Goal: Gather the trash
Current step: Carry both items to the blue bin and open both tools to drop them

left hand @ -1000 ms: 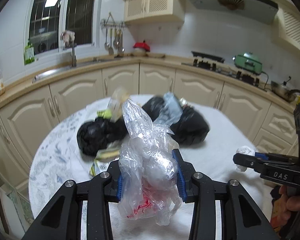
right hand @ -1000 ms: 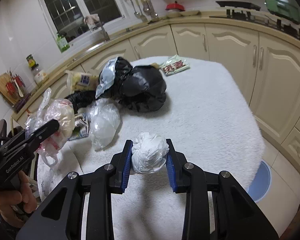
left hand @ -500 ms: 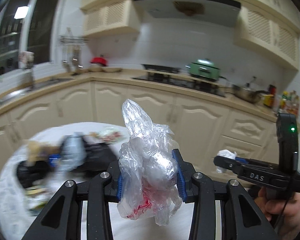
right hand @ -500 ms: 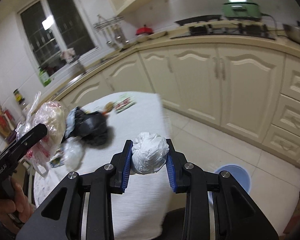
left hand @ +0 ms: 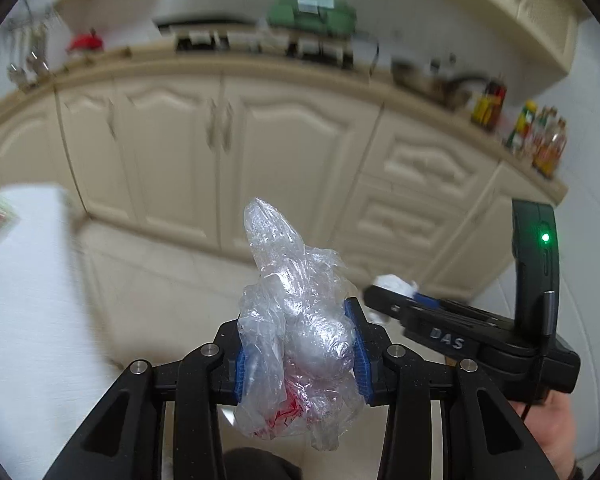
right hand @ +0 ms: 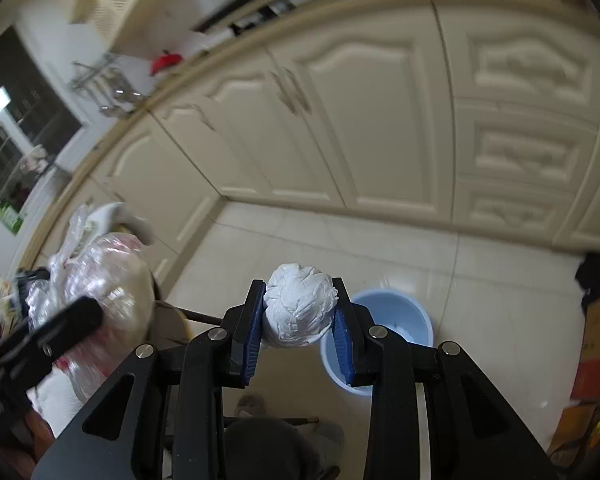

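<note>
My left gripper (left hand: 298, 344) is shut on a crumpled clear plastic bag (left hand: 296, 332) with red print near its bottom. It hangs over the tiled floor, away from the table. My right gripper (right hand: 300, 316) is shut on a white crumpled paper ball (right hand: 300, 306). Just beyond and below it stands a light blue bin (right hand: 388, 322) on the floor, partly hidden by the right finger. In the left wrist view the right gripper (left hand: 388, 290) shows at the right with the white ball (left hand: 392, 282) at its tip. In the right wrist view the left gripper's clear bag (right hand: 96, 280) shows blurred at the left.
Cream cabinet doors (right hand: 340, 120) line the wall ahead, under a counter with a green appliance (left hand: 312, 12) and bottles (left hand: 540, 140). The white table's edge (left hand: 28, 280) lies at the left. A cardboard box (right hand: 596, 344) stands at the right by the floor tiles (right hand: 480, 264).
Both grippers have swung away from the table with their loads held, and now point down at the floor and cabinets. The blue bin has come close under the right gripper.
</note>
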A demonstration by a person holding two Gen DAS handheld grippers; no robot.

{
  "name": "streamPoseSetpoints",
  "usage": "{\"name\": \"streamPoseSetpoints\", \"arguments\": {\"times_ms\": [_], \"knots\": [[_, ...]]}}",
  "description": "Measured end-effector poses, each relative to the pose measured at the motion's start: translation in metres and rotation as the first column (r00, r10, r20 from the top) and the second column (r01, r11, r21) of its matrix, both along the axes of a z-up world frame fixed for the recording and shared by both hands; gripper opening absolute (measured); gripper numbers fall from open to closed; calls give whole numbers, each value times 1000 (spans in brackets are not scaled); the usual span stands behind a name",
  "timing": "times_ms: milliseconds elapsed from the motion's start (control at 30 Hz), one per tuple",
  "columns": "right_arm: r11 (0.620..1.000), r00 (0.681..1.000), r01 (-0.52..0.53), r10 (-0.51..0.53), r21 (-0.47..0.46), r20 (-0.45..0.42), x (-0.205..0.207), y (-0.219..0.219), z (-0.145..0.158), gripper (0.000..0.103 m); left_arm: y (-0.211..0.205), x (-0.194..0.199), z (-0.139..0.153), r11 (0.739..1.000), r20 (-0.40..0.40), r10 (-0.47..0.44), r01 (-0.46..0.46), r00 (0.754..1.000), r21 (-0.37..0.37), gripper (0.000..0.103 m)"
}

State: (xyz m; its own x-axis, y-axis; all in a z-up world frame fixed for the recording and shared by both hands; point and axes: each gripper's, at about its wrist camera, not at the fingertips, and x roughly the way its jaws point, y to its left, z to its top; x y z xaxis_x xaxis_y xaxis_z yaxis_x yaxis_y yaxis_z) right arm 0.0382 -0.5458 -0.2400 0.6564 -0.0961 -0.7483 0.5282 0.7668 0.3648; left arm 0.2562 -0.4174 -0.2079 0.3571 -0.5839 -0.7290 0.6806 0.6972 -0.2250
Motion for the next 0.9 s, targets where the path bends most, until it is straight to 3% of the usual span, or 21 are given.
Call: {"name": "streamPoseSetpoints", "arguments": {"times_ms": [167,333,400,467,533,567,700,800,900], "knots": [[993,998,34,-27,118,-53,13,-42,-65,31,-55,53,-71,992,-158,-9,29,987,123,37],[977,992,77,-56,197,-110,21,-67,-119,34,-90,94,-119,979,-204,29,13,979,204,41],[970,989,100,-73,221,-128,21,-75,-132,38,-99,107,-121,974,-189,36,9,981,228,47],[965,986,119,-87,235,-140,19,-80,-141,48,-106,114,-124,967,-169,47,-3,985,254,74],[957,985,145,-114,252,-132,15,-84,-146,79,-114,115,-123,964,-133,62,-25,989,265,89],[954,984,154,-125,258,-128,13,-86,-147,82,-113,114,-121,964,-122,64,-30,990,265,93],[945,978,194,-167,263,-124,1,-88,-145,103,-112,110,-114,958,-95,95,-65,991,280,98],[940,973,223,-199,257,-116,-10,-86,-136,103,-117,106,-109,958,-69,101,-78,992,275,100],[941,970,238,-219,240,-102,-19,-81,-121,103,-108,58,-93,966,-41,88,-75,995,248,101]]}}
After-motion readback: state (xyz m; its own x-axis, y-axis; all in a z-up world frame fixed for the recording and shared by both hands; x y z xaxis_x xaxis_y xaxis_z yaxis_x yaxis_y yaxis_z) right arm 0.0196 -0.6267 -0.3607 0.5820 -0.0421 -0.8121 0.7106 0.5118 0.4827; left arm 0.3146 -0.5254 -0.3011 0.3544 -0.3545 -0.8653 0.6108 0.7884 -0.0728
